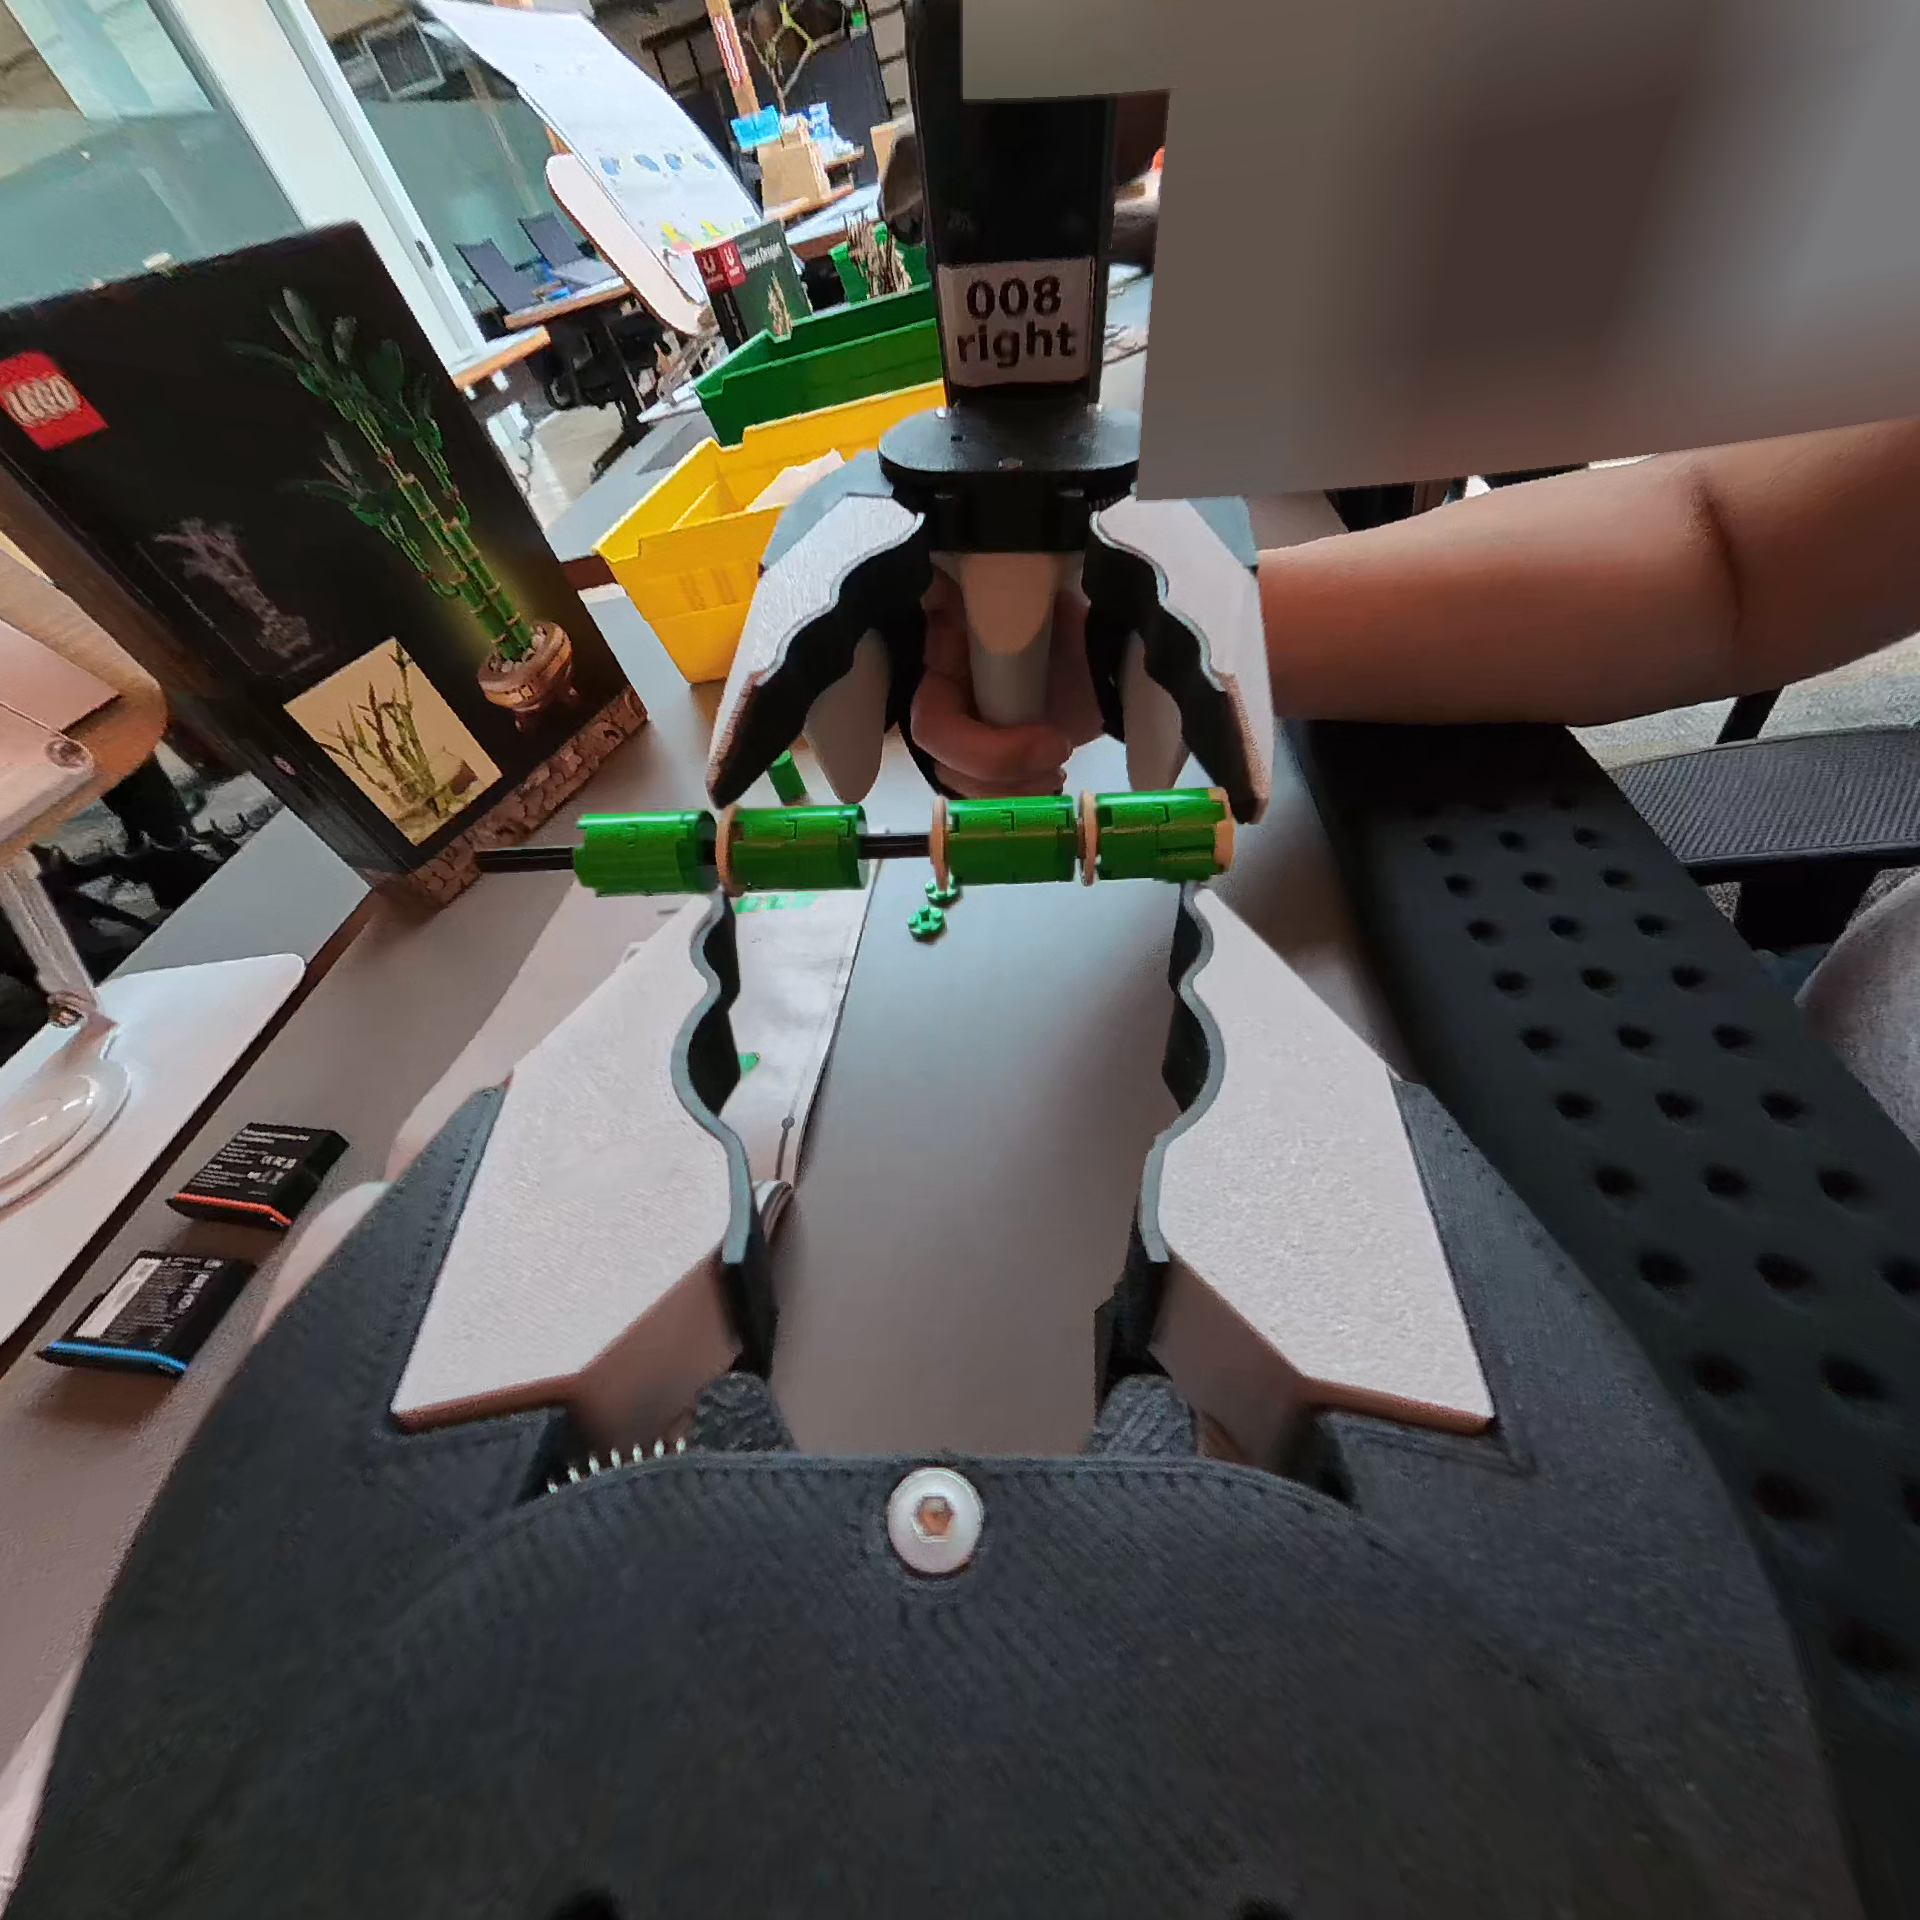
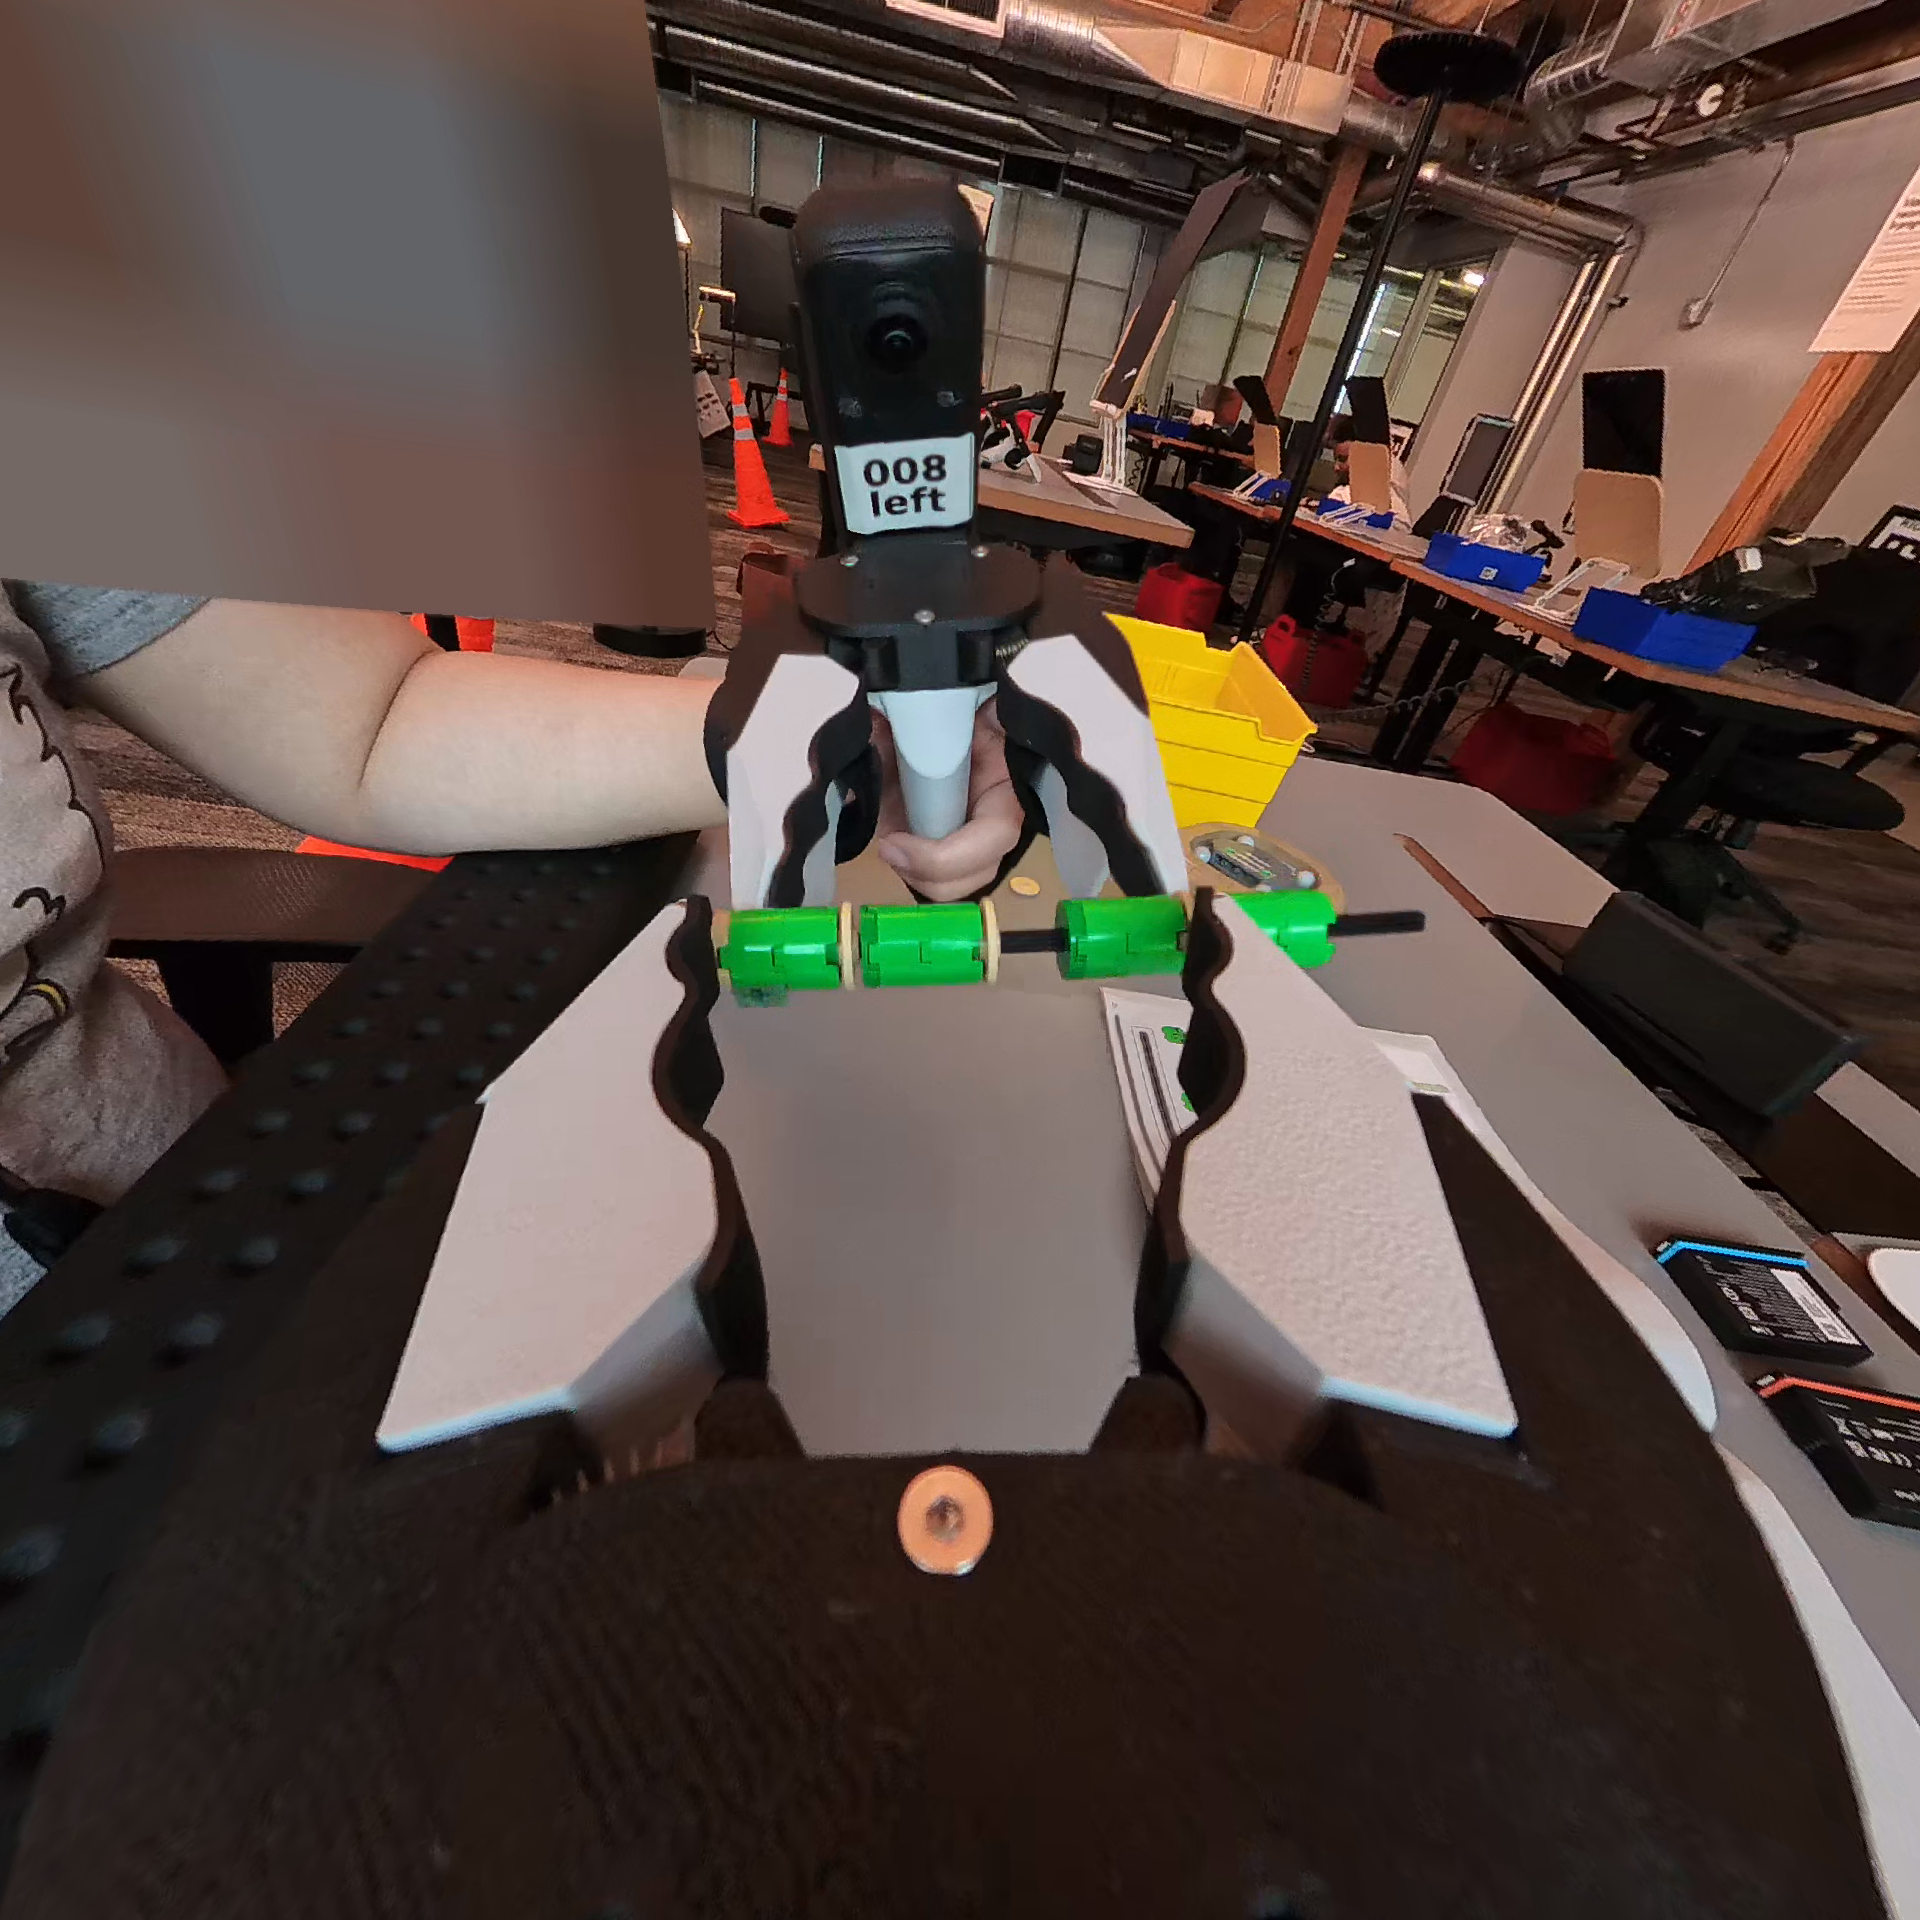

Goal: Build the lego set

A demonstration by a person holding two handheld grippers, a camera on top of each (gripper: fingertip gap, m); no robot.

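Note:
A bamboo stalk of several green segments [image 1: 795,847] with tan rings on a black axle hangs level above the grey table [image 1: 987,1143]; it also shows in the right wrist view [image 2: 920,943]. My right gripper [image 2: 948,920] clasps it lengthwise, with one fingertip [image 2: 694,925] at its end and the other in the joint before the last segment. An axle gap shows between the middle segments. It faces my left gripper [image 1: 956,909], which is wide open with its tips just under the stalk. The right gripper also shows in the left wrist view [image 1: 982,816], and the left gripper in the right wrist view [image 2: 966,888].
The black set box [image 1: 312,540] stands at left, with yellow [image 1: 707,551] and green bins [image 1: 821,374] behind. Small green pieces [image 1: 930,914] and an instruction sheet [image 2: 1143,1060] lie under the stalk. Two batteries [image 1: 255,1174] lie at the table edge. A perforated black armrest [image 1: 1610,1143] borders the table. Left and right tips are no more than a few centimetres apart. Both grippers' tips are roughly 15 cm from the perforated black armrest [image 1: 1610,1143].

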